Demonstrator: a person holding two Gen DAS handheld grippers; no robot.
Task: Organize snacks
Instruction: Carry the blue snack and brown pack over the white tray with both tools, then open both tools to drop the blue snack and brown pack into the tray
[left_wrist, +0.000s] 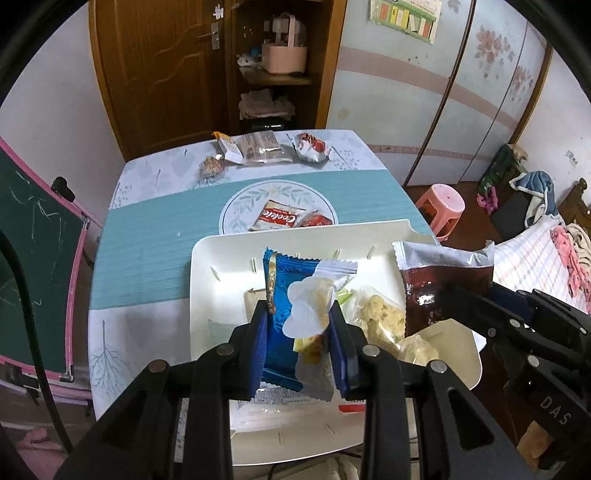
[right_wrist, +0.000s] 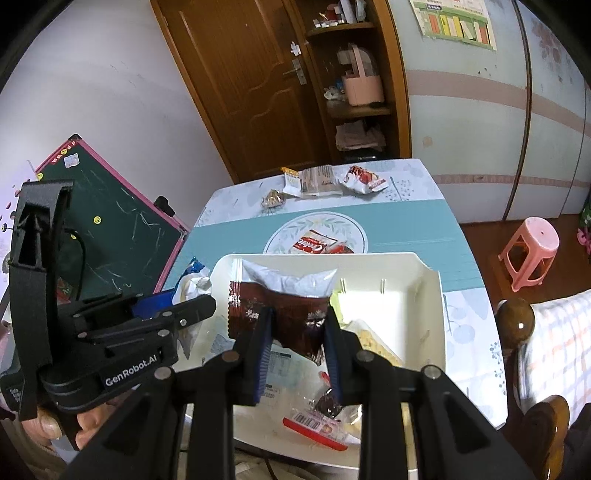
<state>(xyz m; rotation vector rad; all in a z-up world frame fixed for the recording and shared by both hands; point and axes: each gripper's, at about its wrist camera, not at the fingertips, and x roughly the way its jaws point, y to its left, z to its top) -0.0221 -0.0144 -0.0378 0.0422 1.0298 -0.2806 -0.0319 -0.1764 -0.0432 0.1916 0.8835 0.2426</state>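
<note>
My left gripper (left_wrist: 298, 314) is shut on a blue snack packet (left_wrist: 284, 295) together with a small clear packet of yellow pieces (left_wrist: 310, 306), held over the white tray (left_wrist: 221, 258). My right gripper (right_wrist: 297, 317) is shut on a dark red and silver snack bag (right_wrist: 284, 299), also over the white tray (right_wrist: 406, 280); the bag shows in the left wrist view (left_wrist: 443, 280). Several packets lie in the tray. A red and white cookie packet (left_wrist: 275, 218) and a red packet (left_wrist: 316, 219) lie on the round placemat. More snacks (left_wrist: 258, 147) lie at the table's far edge.
The table (left_wrist: 147, 251) has a teal and floral cloth. A green chalkboard (left_wrist: 33, 258) stands at the left. A pink stool (left_wrist: 441, 206) and a bed (left_wrist: 535, 266) are at the right. A wooden door and shelf stand behind the table.
</note>
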